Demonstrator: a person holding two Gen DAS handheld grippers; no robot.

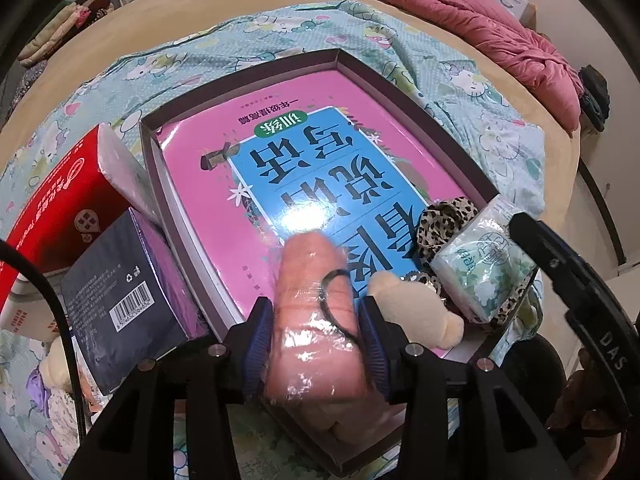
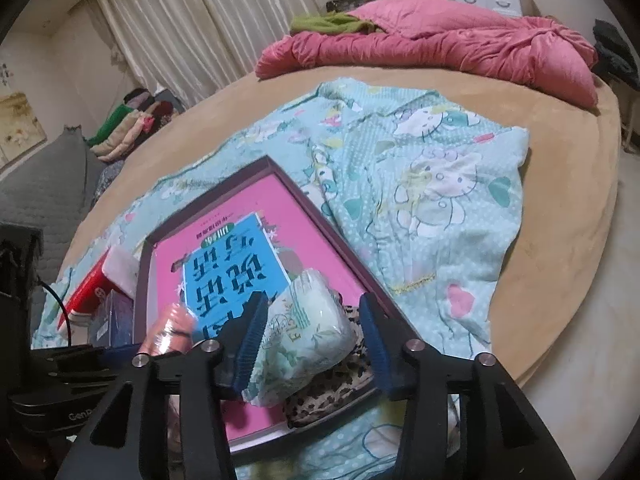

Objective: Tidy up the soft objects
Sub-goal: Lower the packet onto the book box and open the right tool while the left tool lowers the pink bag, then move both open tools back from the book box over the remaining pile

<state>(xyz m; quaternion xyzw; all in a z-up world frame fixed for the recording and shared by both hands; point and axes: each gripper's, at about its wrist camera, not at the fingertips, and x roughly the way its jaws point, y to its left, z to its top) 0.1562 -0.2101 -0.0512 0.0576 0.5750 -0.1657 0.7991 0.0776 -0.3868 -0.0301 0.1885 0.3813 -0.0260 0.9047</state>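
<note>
Wrapped pink roll and tissue pack over the tray.

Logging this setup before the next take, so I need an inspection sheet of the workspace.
Surface: tan bed under a cartoon blanket.
Job's things: shallow box holding a pink book, leopard cloth, tissue pack, plush toy.
Clutter: red box, dark box.
Tongs: left tongs around a wrapped pink roll; right tongs open beside the tissue pack.
Cables: black cable.
Surroundings: pink duvet, curtains.
</note>
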